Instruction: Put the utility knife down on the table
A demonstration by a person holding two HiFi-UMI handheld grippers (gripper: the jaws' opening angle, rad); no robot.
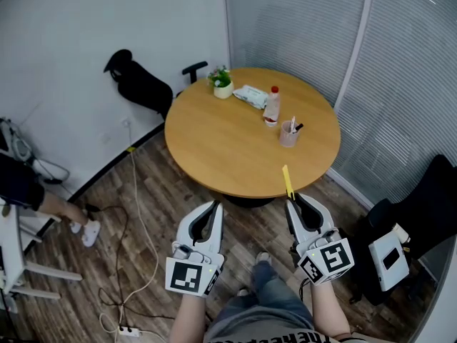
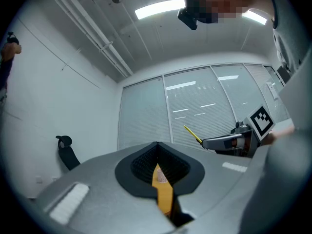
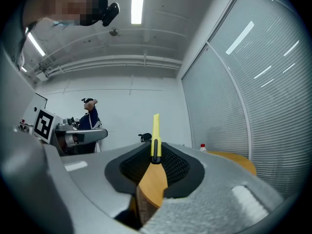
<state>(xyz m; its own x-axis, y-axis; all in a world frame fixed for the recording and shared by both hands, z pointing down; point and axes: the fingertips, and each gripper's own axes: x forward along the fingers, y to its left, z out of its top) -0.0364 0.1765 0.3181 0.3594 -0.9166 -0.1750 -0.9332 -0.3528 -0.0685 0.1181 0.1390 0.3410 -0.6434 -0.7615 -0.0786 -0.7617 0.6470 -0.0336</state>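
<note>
Right tongs [image 1: 292, 201] gripped the knife [image 1: 287, 181]; left tongs [image 1: 216, 206] sat closed, empty. Released early, it could miss the bench [image 1: 228, 148].

A table [image 1: 228, 159] stands ahead of both grippers. On its far half, a potted plant [image 1: 222, 82] sits leftmost, then a packet [image 1: 250, 96], a bottle [image 1: 271, 106] and a cup [image 1: 288, 133], each further right and nearer. A chair [image 1: 143, 84] stands behind the table's left. The utility knife [image 1: 287, 181], held in the right gripper [image 1: 291, 201], reaches over the table's near edge. The left gripper [image 1: 216, 206] is beside it, over the floor [image 1: 143, 213].
</note>
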